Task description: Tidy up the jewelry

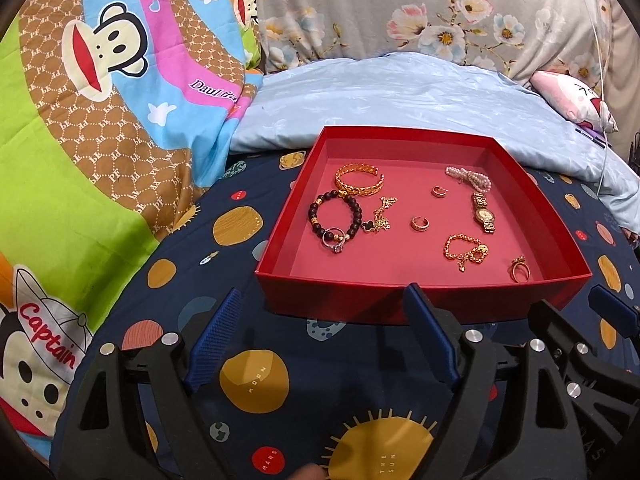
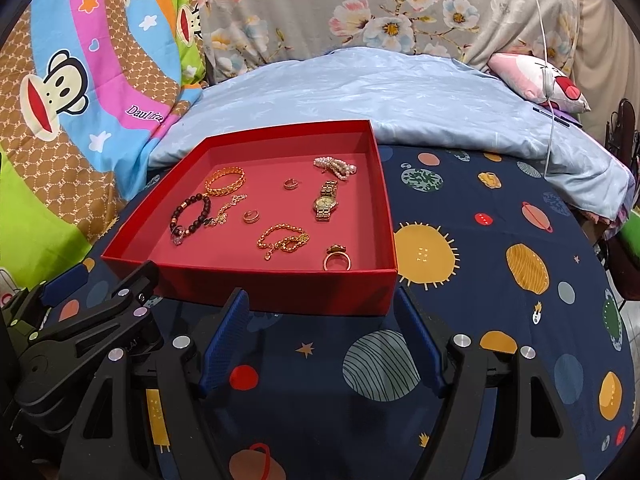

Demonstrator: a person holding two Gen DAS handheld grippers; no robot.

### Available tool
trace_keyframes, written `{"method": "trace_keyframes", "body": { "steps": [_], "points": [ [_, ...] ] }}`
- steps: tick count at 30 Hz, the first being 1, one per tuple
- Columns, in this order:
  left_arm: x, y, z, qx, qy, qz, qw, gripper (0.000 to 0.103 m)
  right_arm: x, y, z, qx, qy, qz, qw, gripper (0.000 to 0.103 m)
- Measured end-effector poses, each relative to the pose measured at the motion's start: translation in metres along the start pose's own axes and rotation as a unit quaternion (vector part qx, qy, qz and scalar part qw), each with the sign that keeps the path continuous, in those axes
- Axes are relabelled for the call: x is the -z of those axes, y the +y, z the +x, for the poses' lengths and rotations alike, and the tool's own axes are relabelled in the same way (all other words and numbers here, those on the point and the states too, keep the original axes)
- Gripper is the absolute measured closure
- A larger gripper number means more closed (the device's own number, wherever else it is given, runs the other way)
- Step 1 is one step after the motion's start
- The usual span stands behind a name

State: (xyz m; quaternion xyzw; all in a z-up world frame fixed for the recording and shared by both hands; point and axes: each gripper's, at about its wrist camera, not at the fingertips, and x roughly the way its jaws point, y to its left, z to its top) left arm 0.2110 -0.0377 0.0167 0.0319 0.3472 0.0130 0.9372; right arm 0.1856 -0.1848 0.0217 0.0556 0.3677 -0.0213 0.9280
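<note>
A shallow red box [image 1: 288, 208] [image 2: 280, 286] lies on the dark planet-print cloth [image 1: 256, 384]. Inside it are a gold bangle [image 1: 359, 180], a dark bead bracelet [image 1: 334, 216], a silver ring [image 1: 335, 245], a gold watch [image 1: 483, 212] [image 2: 325, 202], a pearl piece [image 1: 468, 176], a gold chain bracelet [image 1: 466, 251] [image 2: 282, 240], a gold ring [image 2: 337, 260] and two small ear cuffs [image 1: 420, 223]. My left gripper [image 1: 324, 292] hovers open just before the box's front wall, nothing between its blue pads. My right gripper [image 2: 320, 292] stands open beside it, also holding nothing.
A light blue quilt [image 1: 380, 92] is bunched behind the box, with a floral pillow [image 1: 420, 12] and a pink plush toy [image 2: 540, 80] further back. A cartoon-monkey blanket [image 1: 100, 120] covers the left side. A thin white cord [image 2: 550, 100] hangs at the right.
</note>
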Motion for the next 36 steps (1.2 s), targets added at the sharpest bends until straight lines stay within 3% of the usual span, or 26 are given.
{"method": "trace_keyframes", "body": {
  "steps": [36],
  "points": [
    [0.0003,0.0046,0.0025,-0.006,0.008,-0.004,0.9999,0.023,0.0002,0.0062,-0.0016,0.010,-0.003,-0.009,1.000,0.029]
  ]
}}
